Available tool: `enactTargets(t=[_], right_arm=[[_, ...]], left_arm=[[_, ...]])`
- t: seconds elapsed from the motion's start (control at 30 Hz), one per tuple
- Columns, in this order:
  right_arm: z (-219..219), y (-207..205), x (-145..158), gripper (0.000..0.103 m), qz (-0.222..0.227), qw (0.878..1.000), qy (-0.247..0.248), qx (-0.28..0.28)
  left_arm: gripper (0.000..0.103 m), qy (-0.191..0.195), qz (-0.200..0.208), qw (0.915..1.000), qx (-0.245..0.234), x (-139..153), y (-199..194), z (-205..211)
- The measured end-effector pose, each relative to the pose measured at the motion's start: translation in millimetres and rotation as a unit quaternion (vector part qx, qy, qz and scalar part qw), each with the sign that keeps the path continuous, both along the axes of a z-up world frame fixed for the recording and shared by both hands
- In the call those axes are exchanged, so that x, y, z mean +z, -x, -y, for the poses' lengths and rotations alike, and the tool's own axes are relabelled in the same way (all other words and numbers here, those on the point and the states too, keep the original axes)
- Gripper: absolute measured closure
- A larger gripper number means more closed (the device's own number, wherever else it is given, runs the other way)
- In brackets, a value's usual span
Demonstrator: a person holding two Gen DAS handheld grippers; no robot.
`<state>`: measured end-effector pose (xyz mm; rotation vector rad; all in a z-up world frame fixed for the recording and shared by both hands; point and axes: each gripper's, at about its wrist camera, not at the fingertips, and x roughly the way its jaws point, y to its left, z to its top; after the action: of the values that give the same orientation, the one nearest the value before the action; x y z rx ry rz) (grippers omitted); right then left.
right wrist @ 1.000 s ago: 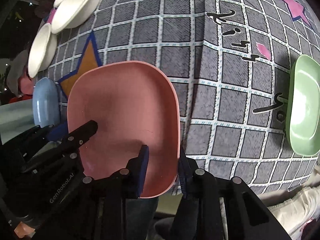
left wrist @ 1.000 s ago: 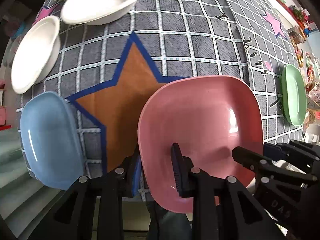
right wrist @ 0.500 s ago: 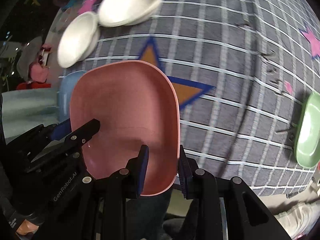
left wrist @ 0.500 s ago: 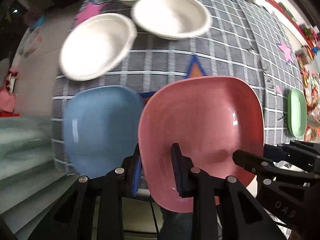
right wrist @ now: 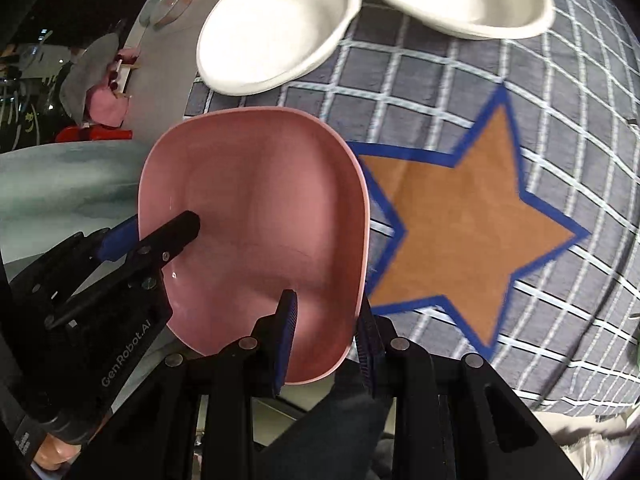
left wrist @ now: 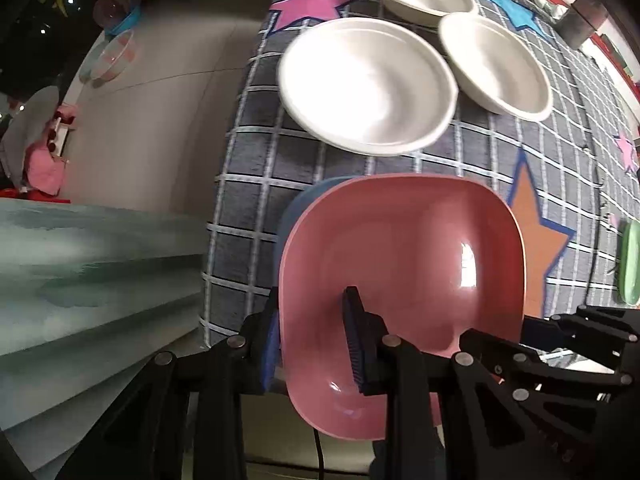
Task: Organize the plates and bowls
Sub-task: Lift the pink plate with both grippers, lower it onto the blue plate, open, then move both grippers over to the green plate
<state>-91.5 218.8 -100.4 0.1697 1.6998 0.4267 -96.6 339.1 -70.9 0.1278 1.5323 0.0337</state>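
Left gripper (left wrist: 310, 344): pointing steeply down, jaws clamped on the near-left rim of the pink square plate (left wrist: 400, 264), one pad inside the dish, one outside. Right gripper (right wrist: 326, 340): angled down, clenched on the plate's opposite near edge, its black linkage visible at lower right of the left wrist view. Plate: held level between both grippers, above the near corner of the grey grid tablecloth (left wrist: 256, 184), covering most of a blue plate (left wrist: 296, 204) whose rim shows at its upper left. Adjacent: three white bowls (left wrist: 368, 84) beyond the plate, apart from it; orange star patch (right wrist: 472, 216) just beside its right edge, bare; green plate (left wrist: 630, 268) at far right. Table edge drops off immediately left, over pale floor.
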Motion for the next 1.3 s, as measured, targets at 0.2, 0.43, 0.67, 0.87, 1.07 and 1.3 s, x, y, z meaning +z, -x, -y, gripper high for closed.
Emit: enactTargets(t=[0.2, 0.43, 0.67, 0.87, 1.07, 1.3], right_arm=[[-0.9, 4.1, -2.1, 0.062, -0.007, 1.0, -0.012, 0.005], [35.1, 7.8, 5.6, 0.012, 0.016, 1.0, 0.011, -0.022], [109.4, 23.9, -4.7, 0.011, 0.006, 0.993, 0.042, -0.113], [188.1, 44.6, -7.6, 0.001, 0.009, 0.975, 0.046, -0.216], [282.3, 70.8, -4.8, 0.0, 0.02, 0.957, 0.052, -0.283], [393.0, 84.1, -8.5, 0.0, 0.006, 0.948, 0.075, -0.31]], left_arm=[[0.037, -0.011, 0.008, 0.9998, 0.011, -4.0, -14.1, -19.7], [0.025, 0.008, 0.02, 0.9998, 0.004, 22.9, -0.1, -13.8], [0.025, 0.048, 0.009, 0.9971, -0.058, 36.0, 14.5, 54.8], [0.024, 0.053, 0.012, 0.9882, -0.143, 37.2, 13.8, 137.1], [0.023, 0.055, 0.011, 0.98, -0.191, 36.7, 9.9, 199.7], [0.023, 0.047, -0.012, 0.9736, -0.223, 26.6, 17.0, 280.7]])
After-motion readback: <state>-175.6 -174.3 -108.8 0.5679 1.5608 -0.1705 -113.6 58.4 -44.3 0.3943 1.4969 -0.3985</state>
